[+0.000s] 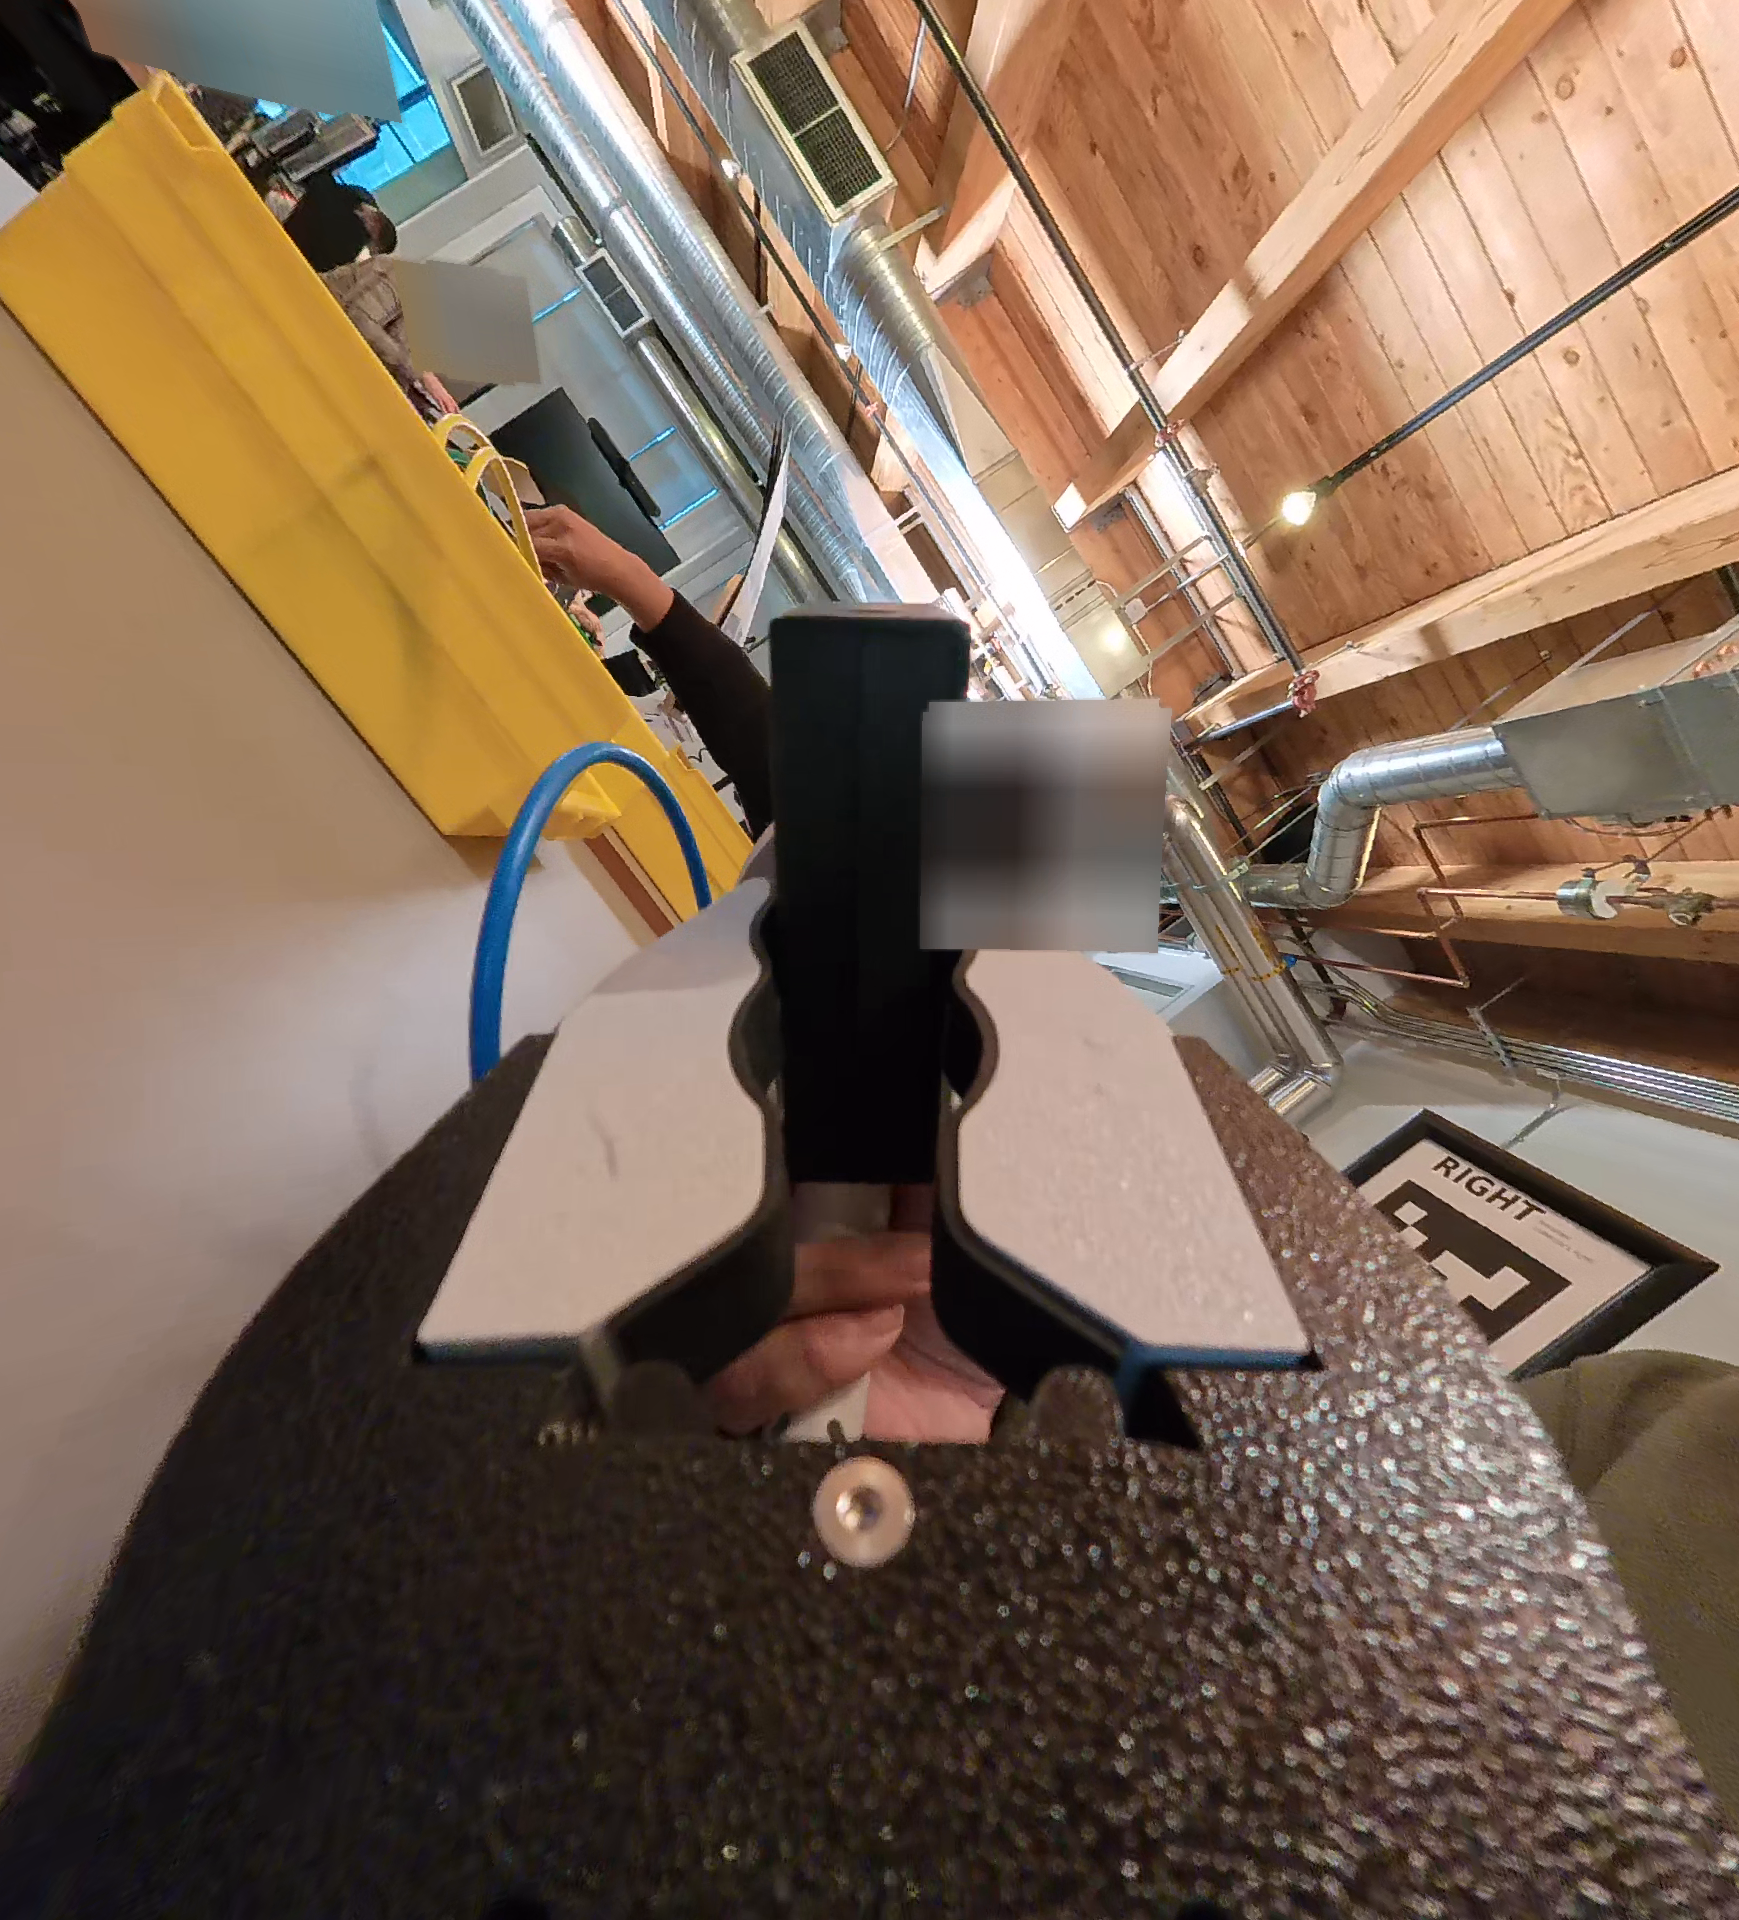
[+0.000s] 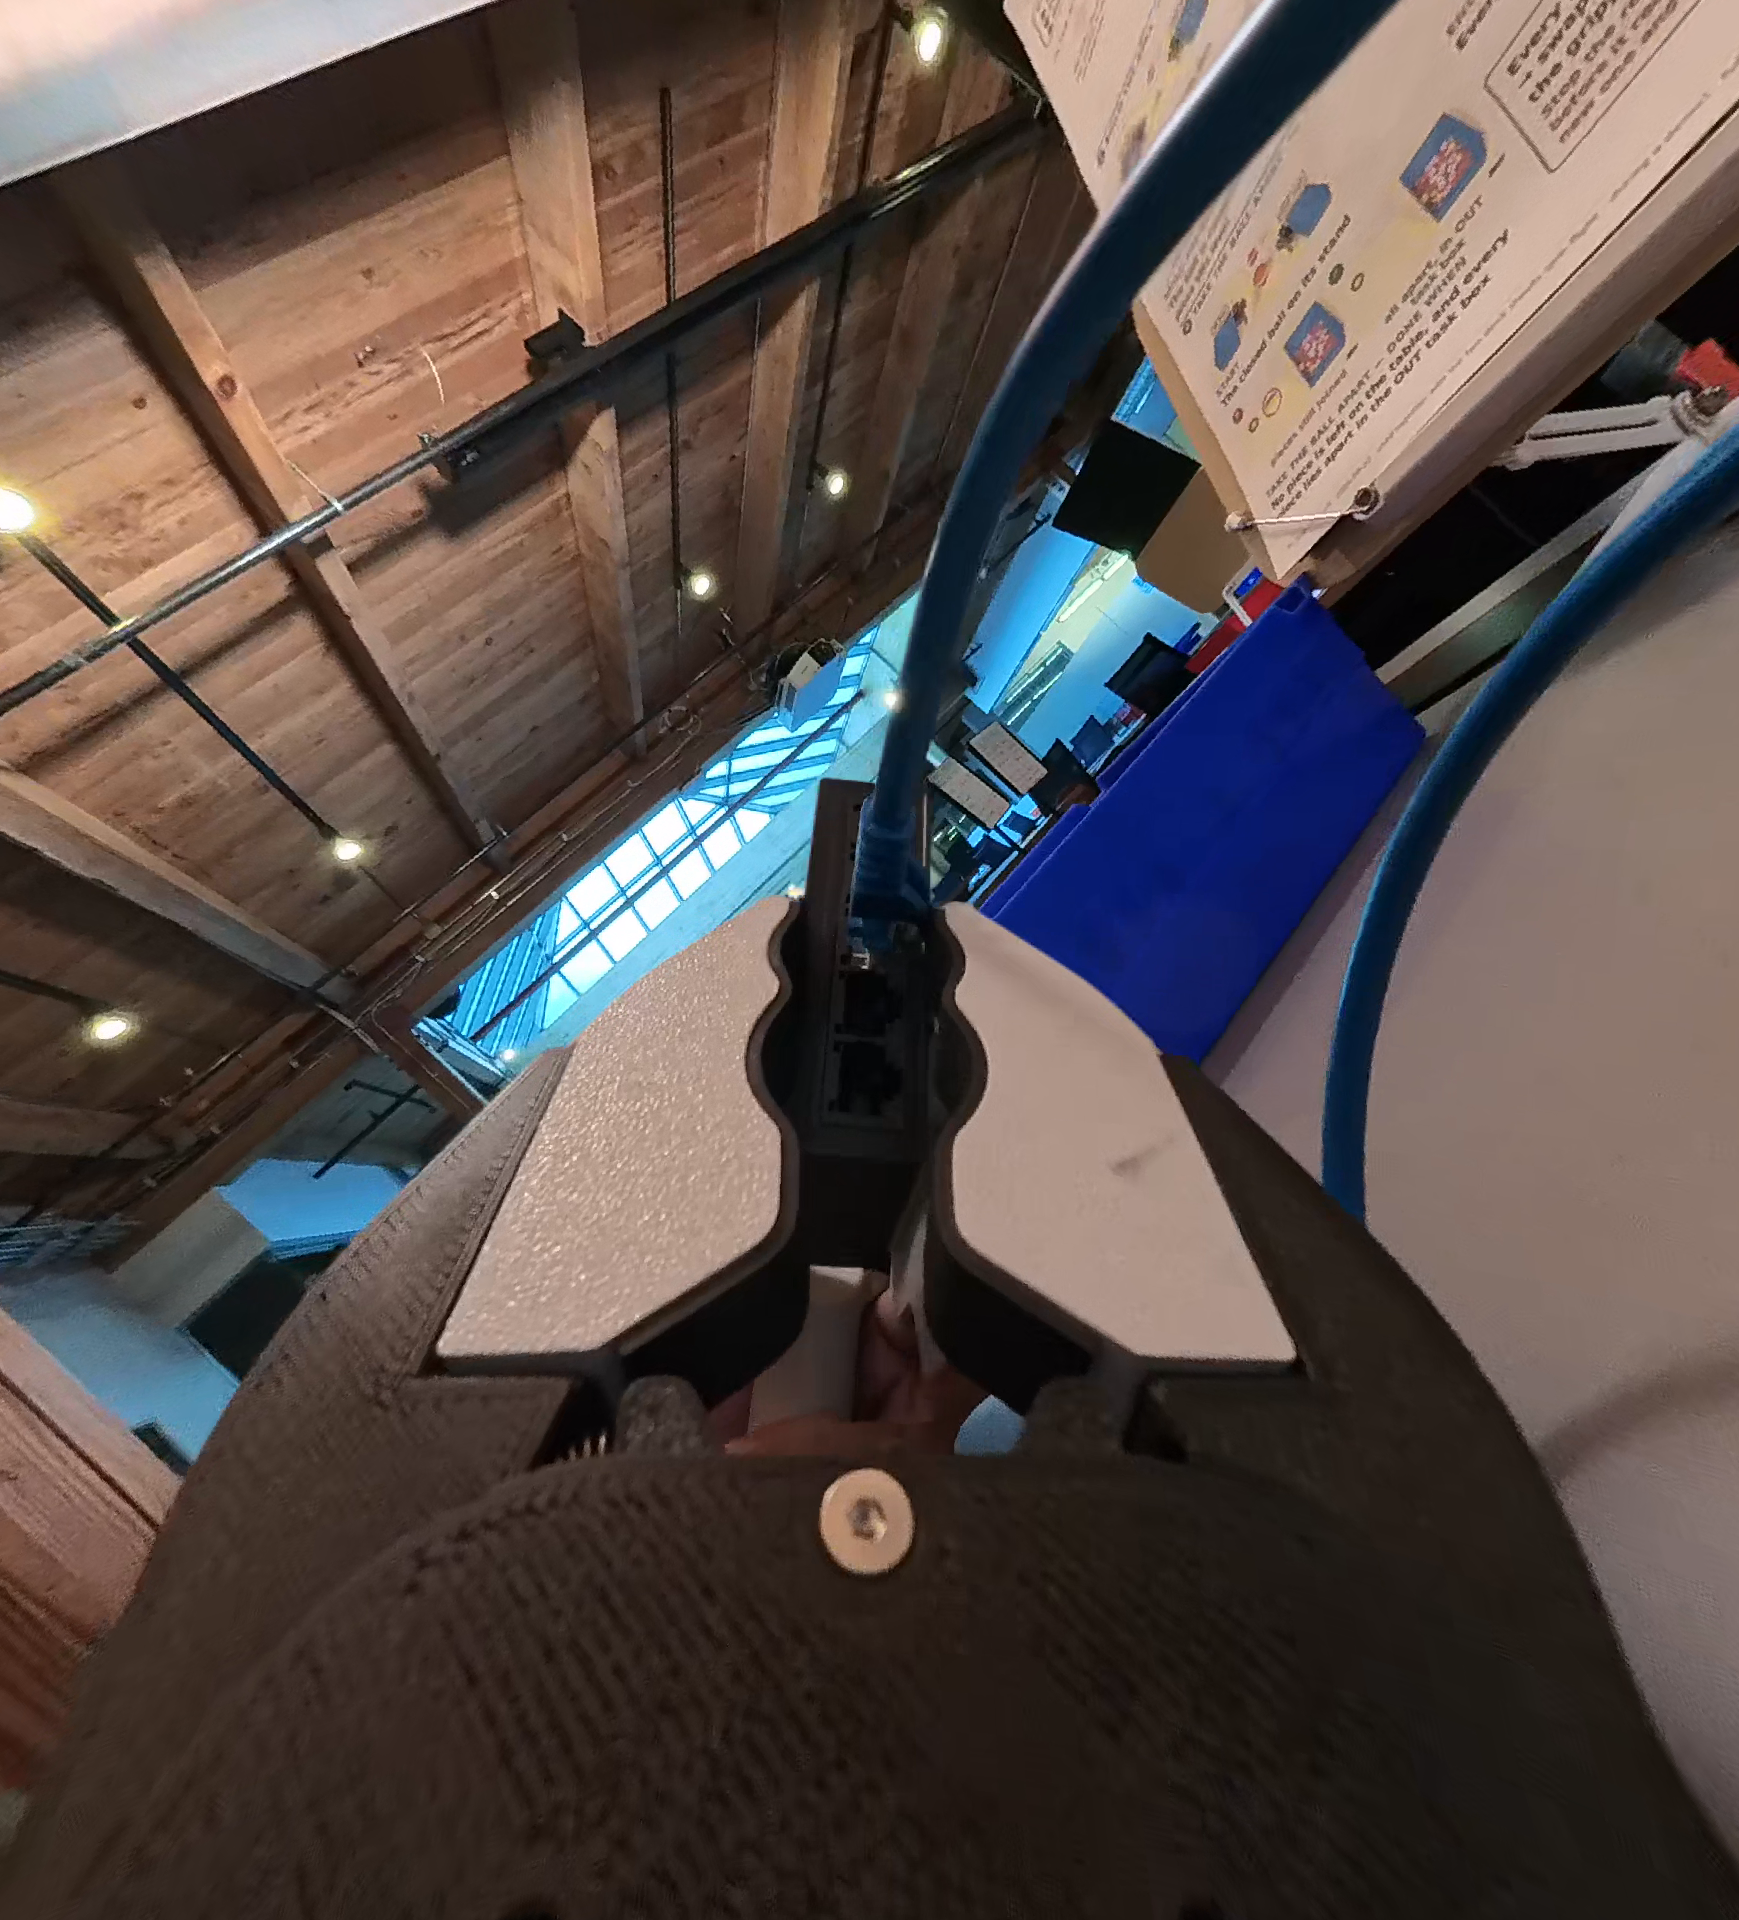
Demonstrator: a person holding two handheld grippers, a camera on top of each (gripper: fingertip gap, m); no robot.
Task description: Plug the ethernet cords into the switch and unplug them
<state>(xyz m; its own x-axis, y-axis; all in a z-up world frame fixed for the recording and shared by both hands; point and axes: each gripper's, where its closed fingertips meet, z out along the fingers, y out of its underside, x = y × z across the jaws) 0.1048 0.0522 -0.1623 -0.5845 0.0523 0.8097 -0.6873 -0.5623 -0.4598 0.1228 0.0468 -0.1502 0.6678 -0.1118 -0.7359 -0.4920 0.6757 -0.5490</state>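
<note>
While both your grippers, left point(image 1: 860, 997) and right point(image 2: 865, 997), clamp the switch point(image 2: 860, 1060), one blue cord point(image 2: 886, 852) sits plugged beyond the jaws; judged next: free one gripper for the plug.

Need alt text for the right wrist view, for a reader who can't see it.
The right gripper is shut on a black switch, its empty ports facing the camera, with a blue ethernet cord plugged in farther along. Behind are a blue bin and wooden ceiling.
</note>
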